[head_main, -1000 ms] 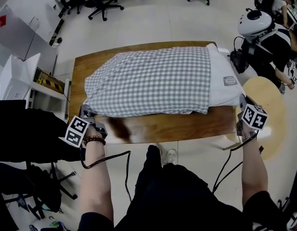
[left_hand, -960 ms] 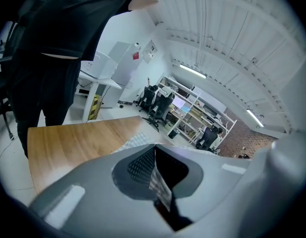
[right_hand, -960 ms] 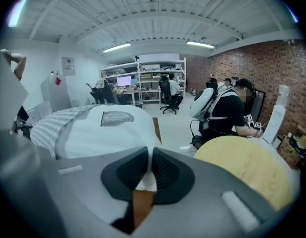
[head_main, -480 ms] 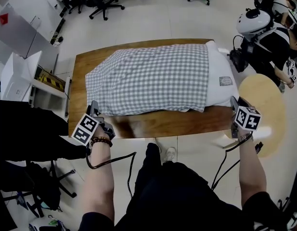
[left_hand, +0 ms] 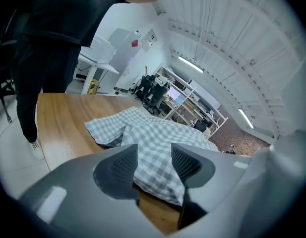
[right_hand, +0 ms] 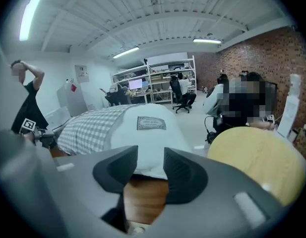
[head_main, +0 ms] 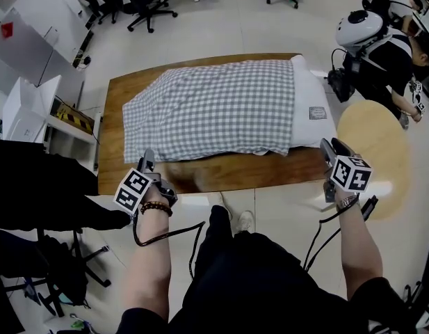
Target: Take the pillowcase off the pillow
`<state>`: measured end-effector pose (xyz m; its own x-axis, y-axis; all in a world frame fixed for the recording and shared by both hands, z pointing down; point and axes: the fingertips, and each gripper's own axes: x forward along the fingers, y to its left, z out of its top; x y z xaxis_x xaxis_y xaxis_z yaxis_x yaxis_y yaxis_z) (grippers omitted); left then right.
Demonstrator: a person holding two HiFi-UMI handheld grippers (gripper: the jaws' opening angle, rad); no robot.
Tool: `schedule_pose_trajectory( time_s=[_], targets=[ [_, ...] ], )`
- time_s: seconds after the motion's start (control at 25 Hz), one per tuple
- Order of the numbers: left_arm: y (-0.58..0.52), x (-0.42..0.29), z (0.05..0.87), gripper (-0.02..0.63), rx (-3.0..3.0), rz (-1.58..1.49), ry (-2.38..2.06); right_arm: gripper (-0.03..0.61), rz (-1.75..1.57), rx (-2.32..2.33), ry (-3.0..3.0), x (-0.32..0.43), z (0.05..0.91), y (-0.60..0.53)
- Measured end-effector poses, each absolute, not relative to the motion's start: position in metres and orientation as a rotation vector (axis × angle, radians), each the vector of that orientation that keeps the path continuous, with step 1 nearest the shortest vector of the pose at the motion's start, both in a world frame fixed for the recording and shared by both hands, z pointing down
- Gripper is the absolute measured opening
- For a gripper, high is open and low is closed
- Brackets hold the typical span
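Left tool (head_main: 148, 160) and right tool (head_main: 327, 147) backed off pillow (head_main: 309, 96), opening empty.

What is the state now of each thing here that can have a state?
Pillow: lying on the table, one white end bare.
Pillowcase: on the pillow, covering the rest.
Left tongs: open, just been opening, gripping nothing.
Right tongs: open, just been opening, gripping nothing.
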<state>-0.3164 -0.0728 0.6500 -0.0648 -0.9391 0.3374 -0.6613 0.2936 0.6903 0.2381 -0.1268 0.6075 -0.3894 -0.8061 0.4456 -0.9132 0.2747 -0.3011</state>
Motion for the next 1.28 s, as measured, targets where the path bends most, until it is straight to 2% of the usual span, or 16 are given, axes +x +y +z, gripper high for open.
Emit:
schedule_pose_trajectory(
  time_s=[0.24,0.36,0.52,1.28],
  targets=[
    [-0.068,-0.299,0.666,0.238,1.398,-0.520,-1.718,0.163,0.924,1.494,-2.410,0.196,0.622,-0.111],
    [-0.069,-0.291,0.671,0.250,1.395,-0.526,-1.688,0.199,1.050,1.439,-2.433,0.175,0.634,-0.108],
    [-0.073,-0.288,0.680,0.256,1.376,-0.550,-1.671,0.204,1.139,1.428,-2.447,0.163,0.647,-0.115],
    [-0.098,-0.302,0.708,0.254,1.272,-0.618,-1.648,0.201,1.349,1.489,-2.344,0.172,0.674,-0.159]
  ],
)
